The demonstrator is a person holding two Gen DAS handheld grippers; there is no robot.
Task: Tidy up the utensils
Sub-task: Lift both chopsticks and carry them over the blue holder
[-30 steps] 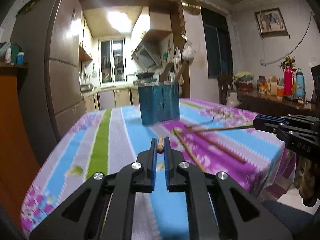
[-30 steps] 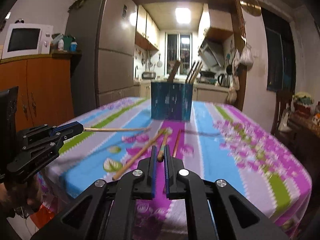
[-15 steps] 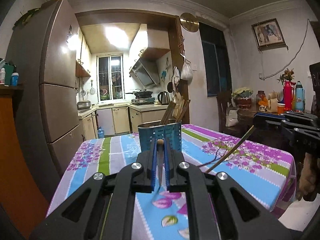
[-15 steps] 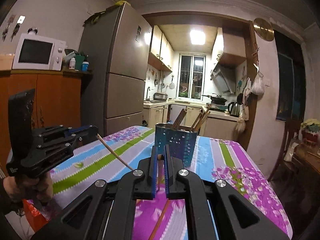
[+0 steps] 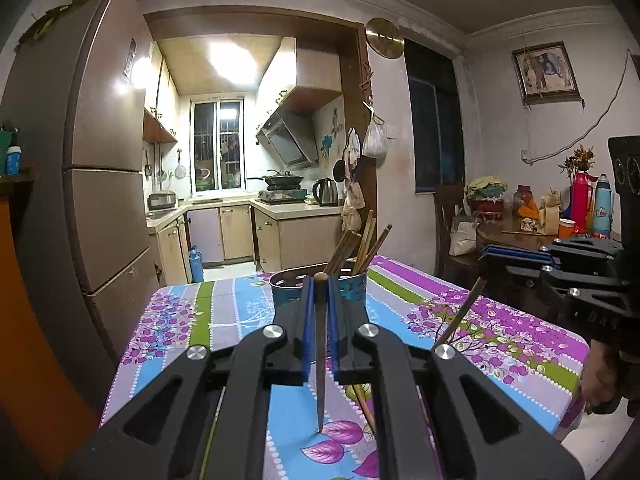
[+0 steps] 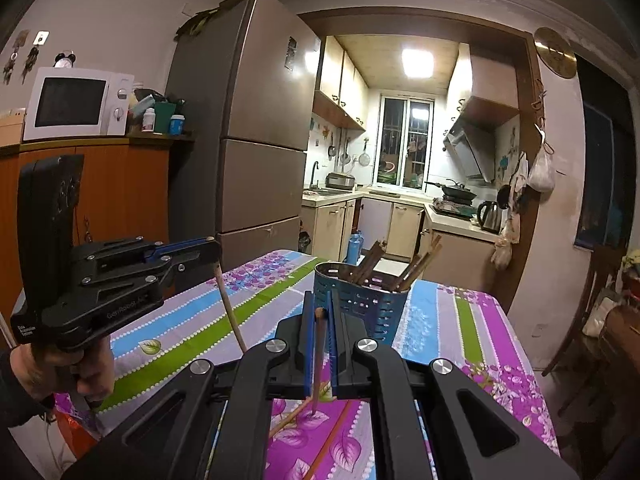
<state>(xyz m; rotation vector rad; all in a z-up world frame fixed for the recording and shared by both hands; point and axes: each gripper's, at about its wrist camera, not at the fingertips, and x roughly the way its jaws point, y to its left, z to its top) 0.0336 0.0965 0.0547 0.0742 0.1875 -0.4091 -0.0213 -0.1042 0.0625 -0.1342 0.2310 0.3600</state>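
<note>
Nearest the left wrist camera, the left gripper (image 5: 319, 280) is clenched on 1 dark chopstick (image 5: 320, 360), gripped near its blunt top so the thin tip hangs down toward the striped floral tablecloth (image 5: 224, 320). The right gripper (image 6: 319, 312) is likewise clenched on 1 chopstick of its own (image 6: 318, 364), also held near its top and hanging almost upright, tip just above the cloth. Each carries a single stick, so the step in hand looks like a paired drop into the blue perforated holder (image 6: 360, 304), which stands upright farther along the table with several chopsticks (image 6: 370, 262) already leaning in it. To do it well, I would lift each tip clear above the holder's rim before moving across, since a tip that catches the wall could tip the holder or twist the stick in the pads. Keep the sticks near vertical, aim for the open side of the mouth away from the leaning bundle, and bring 1 in at a time so the 2 grippers do not crowd each other. At least 2 more loose chopsticks (image 6: 288, 420) lie on the cloth below the right gripper, still to be collected.
</note>
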